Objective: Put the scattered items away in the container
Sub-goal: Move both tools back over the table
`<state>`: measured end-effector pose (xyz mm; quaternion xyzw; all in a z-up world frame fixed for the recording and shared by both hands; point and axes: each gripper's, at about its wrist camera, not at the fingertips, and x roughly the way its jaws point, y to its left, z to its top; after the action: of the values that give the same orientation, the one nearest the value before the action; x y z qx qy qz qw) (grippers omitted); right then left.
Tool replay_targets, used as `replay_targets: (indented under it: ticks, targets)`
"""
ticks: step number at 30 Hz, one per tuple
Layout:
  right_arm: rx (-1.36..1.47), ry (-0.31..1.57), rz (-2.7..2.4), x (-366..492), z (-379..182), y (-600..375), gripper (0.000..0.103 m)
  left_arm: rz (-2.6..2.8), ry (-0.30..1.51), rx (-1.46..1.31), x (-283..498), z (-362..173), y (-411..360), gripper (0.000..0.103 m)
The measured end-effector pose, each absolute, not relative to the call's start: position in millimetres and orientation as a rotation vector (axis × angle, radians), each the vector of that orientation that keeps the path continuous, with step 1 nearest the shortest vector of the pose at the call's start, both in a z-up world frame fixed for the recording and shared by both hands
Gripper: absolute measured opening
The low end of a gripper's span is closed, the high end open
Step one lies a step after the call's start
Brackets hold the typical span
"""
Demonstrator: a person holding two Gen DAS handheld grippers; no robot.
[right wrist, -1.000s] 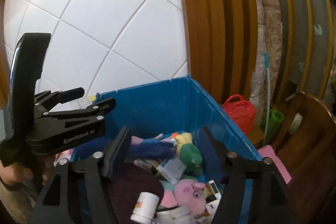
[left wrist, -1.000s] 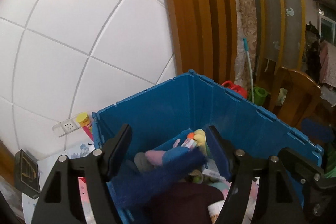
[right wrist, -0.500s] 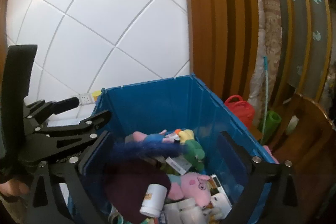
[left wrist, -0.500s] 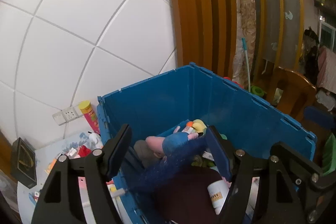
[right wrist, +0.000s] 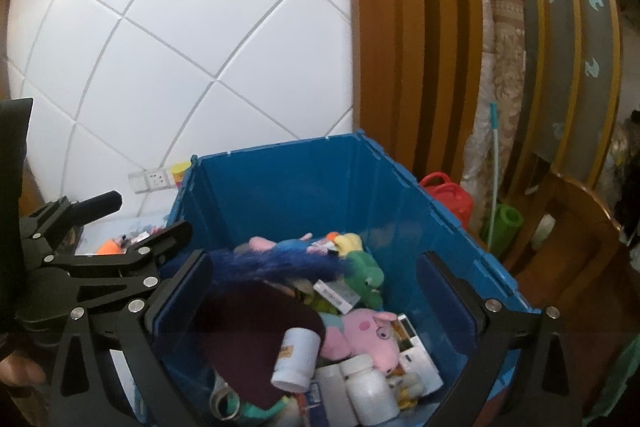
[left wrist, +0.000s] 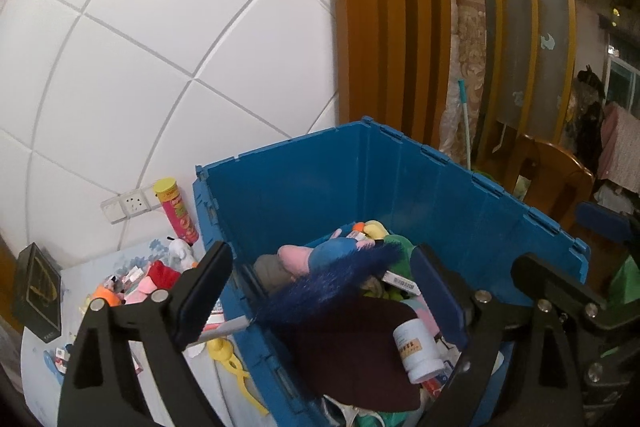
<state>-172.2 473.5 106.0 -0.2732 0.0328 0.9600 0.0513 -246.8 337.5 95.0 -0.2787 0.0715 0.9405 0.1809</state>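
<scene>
Blue duster [left wrist: 332, 287] lies across blue container [left wrist: 320, 187]; left gripper [left wrist: 320, 291] opening around it, right gripper [right wrist: 316, 291] wide, empty.

Soft indoor light washes the white tiled wall [left wrist: 168, 75] pale above the blue crate [left wrist: 400, 187]. Right of the crate, the room dims, perhaps unlit. Fisheye bends tile lines; corners go black, edges smear.
</scene>
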Motion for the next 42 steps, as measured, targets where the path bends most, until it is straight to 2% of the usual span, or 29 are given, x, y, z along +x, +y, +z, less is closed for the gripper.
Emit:
replay_targets:
  ticks: [11,26,33,42]
  targets:
    - [-0.822,0.058,2.904,-157,104,417,0.103,2.653,0.155,-0.761,-227,95,265,0.091]
    - [-0.923,0.052,2.964,-157,63,231,0.103,2.734,0.131,-0.88,-203,49,59,0.091]
    - [-1.096,0.002,3.034,-184,22,153,0.103,2.809,0.043,-1.031,-205,3,-34,0.091]
    - [-1.338,-0.015,3.079,-228,-50,110,0.103,2.899,-0.081,-1.338,-217,-92,-136,0.091]
